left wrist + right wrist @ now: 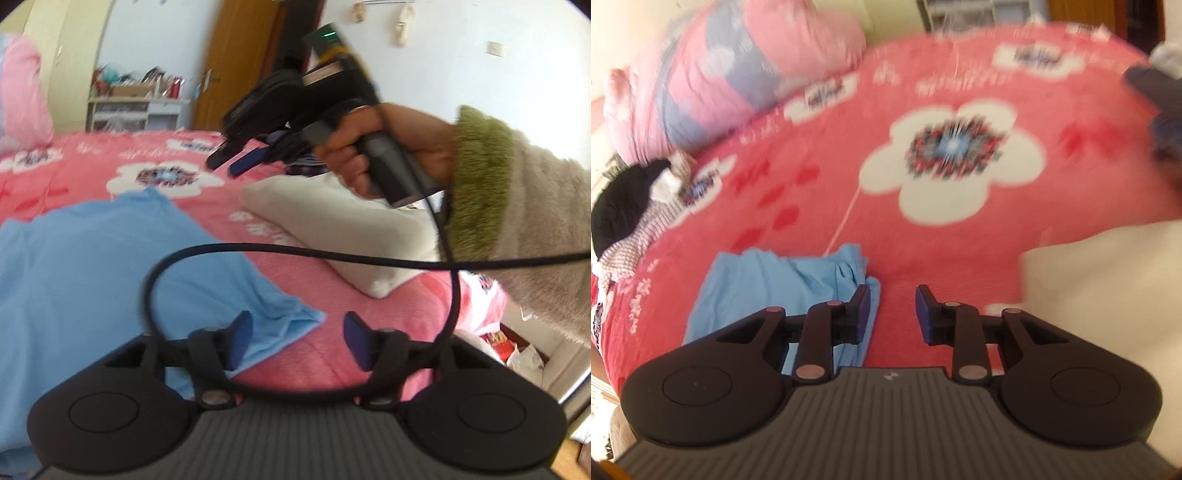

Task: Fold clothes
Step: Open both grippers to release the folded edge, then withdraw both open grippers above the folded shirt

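A light blue garment (pixel 110 266) lies on the pink flowered bedspread (pixel 332 354). My left gripper (pixel 297 339) is open and empty just above the garment's right corner. In the right wrist view the blue garment (pixel 775 288) lies folded at lower left. My right gripper (pixel 890 314) is open and empty beside the garment's right edge. The right gripper also shows in the left wrist view (pixel 236 158), held in a hand above the bed, jaws open.
A cream folded garment (pixel 351 229) lies to the right; it also shows in the right wrist view (pixel 1108 295). A pink and blue quilt bundle (pixel 720 81) and dark clothes (pixel 624 206) sit at the bed's left. A black cable (pixel 332 254) crosses the left view. A shelf (pixel 136 107) and door (pixel 236 62) stand behind.
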Action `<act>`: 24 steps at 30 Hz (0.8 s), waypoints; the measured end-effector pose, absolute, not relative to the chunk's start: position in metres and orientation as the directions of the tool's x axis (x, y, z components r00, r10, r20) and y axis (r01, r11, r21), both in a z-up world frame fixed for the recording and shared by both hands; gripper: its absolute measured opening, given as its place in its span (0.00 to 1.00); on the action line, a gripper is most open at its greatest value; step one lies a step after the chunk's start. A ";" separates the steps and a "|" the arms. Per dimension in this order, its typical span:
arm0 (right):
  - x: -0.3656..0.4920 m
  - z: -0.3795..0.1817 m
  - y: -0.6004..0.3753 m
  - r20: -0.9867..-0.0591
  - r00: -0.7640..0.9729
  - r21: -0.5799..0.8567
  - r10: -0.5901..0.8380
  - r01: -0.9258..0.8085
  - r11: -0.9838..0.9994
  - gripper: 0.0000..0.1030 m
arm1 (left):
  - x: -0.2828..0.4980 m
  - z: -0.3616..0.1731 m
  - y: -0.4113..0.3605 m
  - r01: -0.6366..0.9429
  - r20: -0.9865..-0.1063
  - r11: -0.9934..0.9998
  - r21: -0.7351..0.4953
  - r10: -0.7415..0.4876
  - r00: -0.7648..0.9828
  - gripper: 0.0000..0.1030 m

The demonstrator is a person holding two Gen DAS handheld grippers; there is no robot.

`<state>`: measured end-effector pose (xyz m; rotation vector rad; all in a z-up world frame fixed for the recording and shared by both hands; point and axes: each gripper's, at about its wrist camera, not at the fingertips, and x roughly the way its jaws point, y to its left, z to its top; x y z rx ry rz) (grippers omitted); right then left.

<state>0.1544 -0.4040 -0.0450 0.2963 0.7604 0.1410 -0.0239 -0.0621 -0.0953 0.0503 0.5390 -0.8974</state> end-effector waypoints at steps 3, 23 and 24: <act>0.101 -0.016 -0.421 -0.570 0.787 0.343 0.235 -0.031 0.939 0.31 | -0.041 -0.094 -0.062 0.774 -0.472 0.618 -0.136 -0.728 0.498 0.64; -0.024 -0.108 -0.335 -0.661 0.730 0.155 0.175 -0.096 0.983 0.17 | -0.055 -0.082 0.024 0.441 -0.502 0.891 -0.106 -0.431 0.750 0.62; -0.032 -0.108 -0.346 -0.652 0.734 0.223 0.193 -0.059 0.973 0.17 | -0.054 -0.081 0.029 0.431 -0.502 0.896 -0.107 -0.423 0.754 0.61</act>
